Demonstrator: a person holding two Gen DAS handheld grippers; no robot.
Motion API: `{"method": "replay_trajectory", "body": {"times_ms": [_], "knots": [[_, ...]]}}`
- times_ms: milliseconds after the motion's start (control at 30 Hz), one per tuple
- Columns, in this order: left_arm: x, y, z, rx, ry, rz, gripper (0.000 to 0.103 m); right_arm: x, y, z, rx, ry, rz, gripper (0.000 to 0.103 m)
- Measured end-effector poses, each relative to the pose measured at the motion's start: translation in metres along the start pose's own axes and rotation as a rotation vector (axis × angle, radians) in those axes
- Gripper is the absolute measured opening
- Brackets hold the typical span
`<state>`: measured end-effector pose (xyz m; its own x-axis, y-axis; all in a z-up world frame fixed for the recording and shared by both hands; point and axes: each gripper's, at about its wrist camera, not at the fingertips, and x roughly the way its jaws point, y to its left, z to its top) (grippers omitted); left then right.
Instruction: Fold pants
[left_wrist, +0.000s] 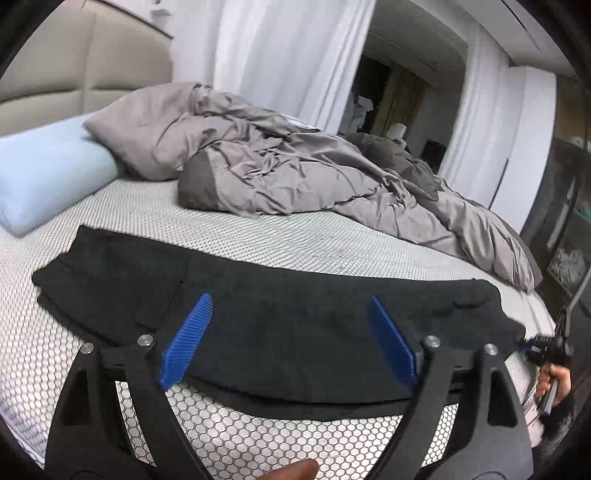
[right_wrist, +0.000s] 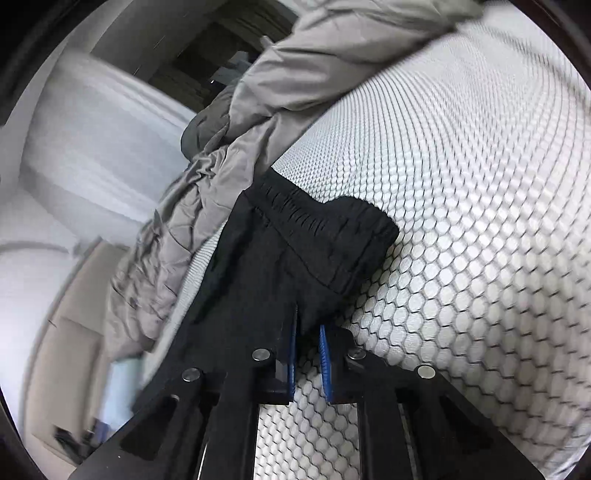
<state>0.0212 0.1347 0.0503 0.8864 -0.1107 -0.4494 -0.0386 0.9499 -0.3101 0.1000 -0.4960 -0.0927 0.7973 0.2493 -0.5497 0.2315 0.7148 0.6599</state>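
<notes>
1. Left wrist view: black pants (left_wrist: 280, 325) lie flat in a long band across a bed (left_wrist: 258, 236) covered in a white honeycomb-pattern sheet. The fabric looks doubled lengthwise, with layered edges showing at its left end. The left tongs (left_wrist: 290, 332) hang above the middle of the garment, blue pads spread wide and holding nothing. Behind the pants sit a rumpled grey duvet (left_wrist: 295, 173), a pale blue pillow (left_wrist: 44, 177), a beige padded headboard (left_wrist: 88, 74) and white curtains (left_wrist: 280, 51). At the far right edge, the right tongs (left_wrist: 526, 345) meet the end of the pants; they are small and partly cut off by the lens rim.

2. Right wrist view: only here does the ribbed elastic waistband (right_wrist: 325, 218) show, bunched and curling at the end of the pants (right_wrist: 266, 280). The right tongs (right_wrist: 308, 332) are closed to a narrow gap on a fold of black cloth just below that waistband. The grey duvet (right_wrist: 236, 177) lies beside the pants, on the honeycomb sheet of the bed (right_wrist: 461, 229). The left half of this view is blurred, so the room there is hard to read; the rest of the pants runs out of frame under the tool.
</notes>
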Motion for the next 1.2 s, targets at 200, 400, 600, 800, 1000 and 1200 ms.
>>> {"method": "replay_trajectory", "body": {"times_ms": [200, 400, 600, 800, 1000, 1200], "knots": [[0.034, -0.013, -0.004, 0.030, 0.034, 0.002, 0.084, -0.017, 0.005, 0.003, -0.075, -0.016, -0.200, 0.042], [0.075, -0.085, -0.025, 0.111, 0.111, -0.057, 0.085, -0.064, 0.053, -0.005, -0.288, -0.215, -0.278, 0.047], [0.114, -0.193, -0.073, 0.384, 0.221, -0.112, 0.102, -0.003, 0.116, -0.045, -0.567, -0.015, -0.256, 0.049], [0.140, -0.229, -0.111, 0.469, 0.364, -0.121, 0.102, 0.048, 0.160, -0.095, -0.781, 0.154, -0.129, 0.062], [0.149, -0.188, -0.130, 0.450, 0.474, -0.072, 0.103, 0.075, 0.157, -0.109, -1.000, 0.183, -0.269, 0.078], [0.130, -0.149, -0.117, 0.421, 0.457, -0.052, 0.103, 0.036, 0.086, -0.058, -0.828, 0.006, -0.526, 0.084]]}}
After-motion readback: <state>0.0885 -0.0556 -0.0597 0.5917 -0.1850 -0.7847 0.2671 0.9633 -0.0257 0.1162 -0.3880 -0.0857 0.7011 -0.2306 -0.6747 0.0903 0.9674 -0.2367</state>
